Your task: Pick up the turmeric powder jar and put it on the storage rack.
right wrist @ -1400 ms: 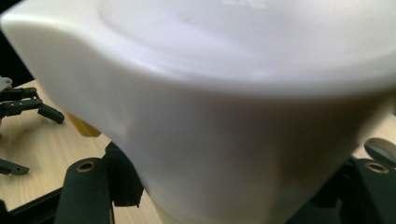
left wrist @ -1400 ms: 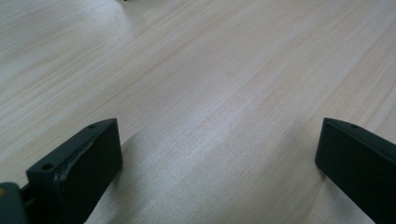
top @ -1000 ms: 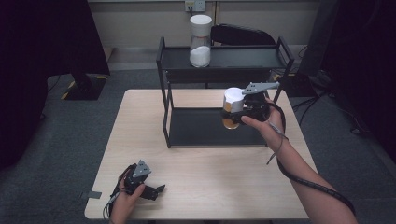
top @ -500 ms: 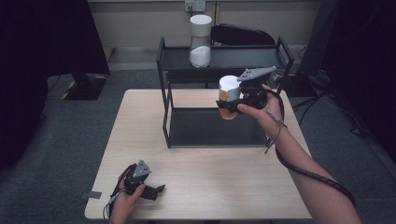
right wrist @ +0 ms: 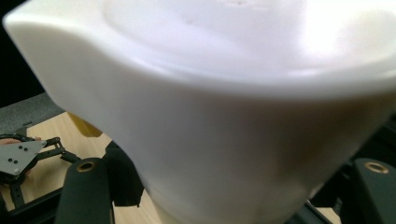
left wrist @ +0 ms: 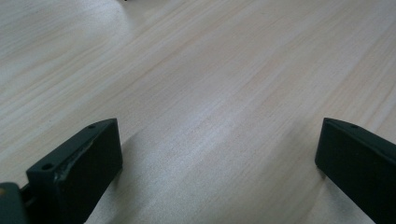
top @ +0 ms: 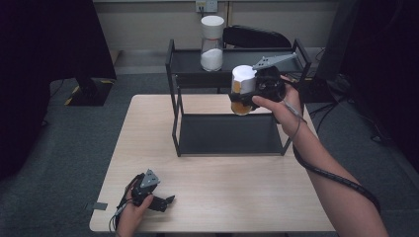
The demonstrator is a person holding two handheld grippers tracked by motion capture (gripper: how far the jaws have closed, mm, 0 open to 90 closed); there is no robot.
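A: Right gripper (top: 253, 94)? 
B: Clamped on the white-lidded jar (top: 242, 89), held in the air above the black rack (top: 176, 106), right of centre.

A: Left gripper (top: 165, 201)? 
B: Jaws apart, empty, on the table's (top: 222, 197) near-left corner.

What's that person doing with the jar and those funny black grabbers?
A person holds a grabber in each hand. The right gripper is clamped on a jar with a white lid and brownish stuff inside, held up in the air by the black rack, about level with its top shelf. Another jar with white powder already stands on that top shelf. The left gripper rests open on the wooden table, holding nothing.
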